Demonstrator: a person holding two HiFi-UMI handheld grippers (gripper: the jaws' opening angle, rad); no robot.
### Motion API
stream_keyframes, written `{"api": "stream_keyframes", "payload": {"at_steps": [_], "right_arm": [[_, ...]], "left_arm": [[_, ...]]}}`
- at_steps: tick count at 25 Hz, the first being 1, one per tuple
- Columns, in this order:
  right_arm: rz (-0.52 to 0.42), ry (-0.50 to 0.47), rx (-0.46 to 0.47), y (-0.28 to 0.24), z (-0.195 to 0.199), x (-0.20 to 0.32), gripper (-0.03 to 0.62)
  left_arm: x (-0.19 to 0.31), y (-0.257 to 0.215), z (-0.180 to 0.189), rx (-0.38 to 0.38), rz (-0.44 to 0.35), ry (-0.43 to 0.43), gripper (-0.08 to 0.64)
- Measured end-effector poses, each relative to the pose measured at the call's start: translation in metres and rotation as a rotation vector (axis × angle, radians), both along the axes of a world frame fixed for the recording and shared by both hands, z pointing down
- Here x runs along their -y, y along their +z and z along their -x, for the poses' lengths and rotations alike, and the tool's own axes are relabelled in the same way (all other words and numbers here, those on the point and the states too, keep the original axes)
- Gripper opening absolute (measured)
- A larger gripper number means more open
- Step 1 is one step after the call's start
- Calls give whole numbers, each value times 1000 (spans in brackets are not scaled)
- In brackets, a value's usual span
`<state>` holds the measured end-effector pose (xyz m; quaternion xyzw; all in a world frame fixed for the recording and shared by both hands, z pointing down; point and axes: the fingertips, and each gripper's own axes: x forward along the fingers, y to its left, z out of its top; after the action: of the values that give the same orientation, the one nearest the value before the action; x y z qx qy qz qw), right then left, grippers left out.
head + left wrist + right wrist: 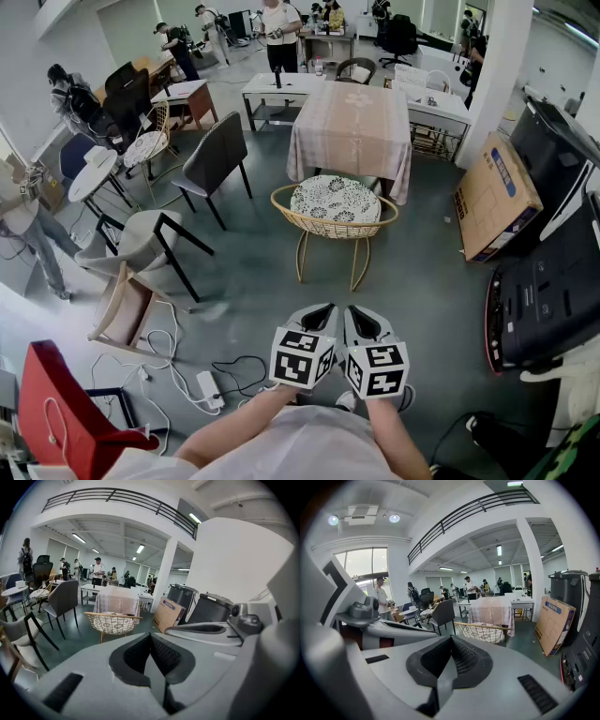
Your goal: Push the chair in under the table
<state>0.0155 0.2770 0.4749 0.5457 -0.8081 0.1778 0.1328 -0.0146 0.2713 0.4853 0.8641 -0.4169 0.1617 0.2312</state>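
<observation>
A gold wire chair [335, 214] with a patterned cushion stands on the floor just in front of the table [351, 131] covered by a beige cloth. The chair [112, 622] and the table [117, 599] show ahead in the left gripper view, and the chair [480, 632] and table [493, 608] also in the right gripper view. My left gripper [317, 316] and right gripper [361, 321] are held side by side close to my body, well short of the chair. Both are shut and hold nothing.
A grey chair [214, 159] stands left of the table, more chairs [141, 244] further left. A cardboard box [495, 197] and black cases [553, 281] line the right side. Cables and a power strip [208, 388] lie on the floor near my feet. Several people work at the back.
</observation>
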Motion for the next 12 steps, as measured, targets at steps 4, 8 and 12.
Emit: {"api": "stream_keyframes", "payload": {"at_steps": [4,8,12], "right_arm": [[-1,-10,4,-1,-4,5,5],[-2,-21,8,1,-11,4,5],[-3,-21,19,4,-24,8,5]], "left_arm": [[3,-1,-7,-3,-1,-5,3],[2,0,-17,-4,4,-1,3],[4,5,-27,10,10,-18,3]]}}
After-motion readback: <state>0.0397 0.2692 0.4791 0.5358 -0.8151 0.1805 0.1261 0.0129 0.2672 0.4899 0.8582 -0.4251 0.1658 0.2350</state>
